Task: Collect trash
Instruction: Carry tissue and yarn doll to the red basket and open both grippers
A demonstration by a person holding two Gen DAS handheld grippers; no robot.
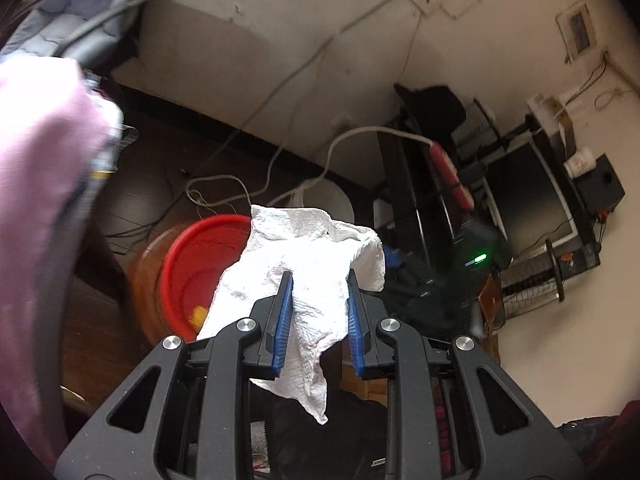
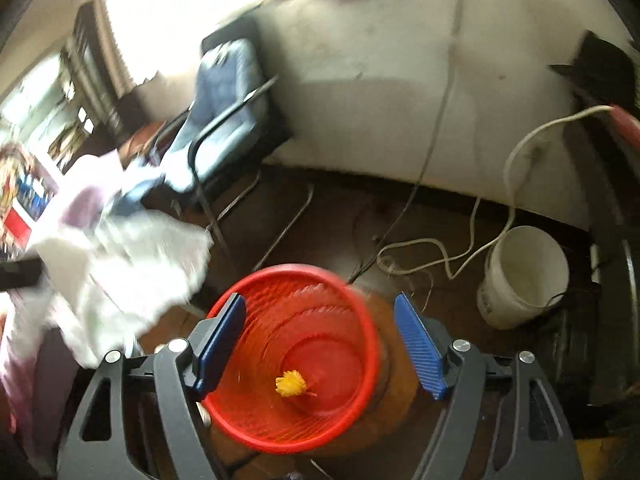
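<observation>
A crumpled white paper towel [image 1: 304, 240] hangs between the blue pads of my left gripper [image 1: 320, 276], which is shut on it. Behind and to the left of the towel stands a red mesh waste basket [image 1: 192, 264] with a yellow scrap [image 1: 199, 316] inside. In the right wrist view the same basket [image 2: 320, 332] lies directly below my right gripper [image 2: 319, 299], whose jaws stand wide open and hold nothing. The yellow scrap [image 2: 291, 384] rests on the basket's bottom. A blurred white towel [image 2: 132, 264] shows at the left.
The basket sits on a round brown stand [image 1: 144, 280] on a dark floor. Nearby are a white bucket [image 2: 524, 280], loose cables [image 2: 420, 256], a blue chair [image 2: 224, 120], a red power strip [image 1: 450, 172] and black shelving [image 1: 420, 200]. A pink sleeve [image 1: 36, 184] fills the left.
</observation>
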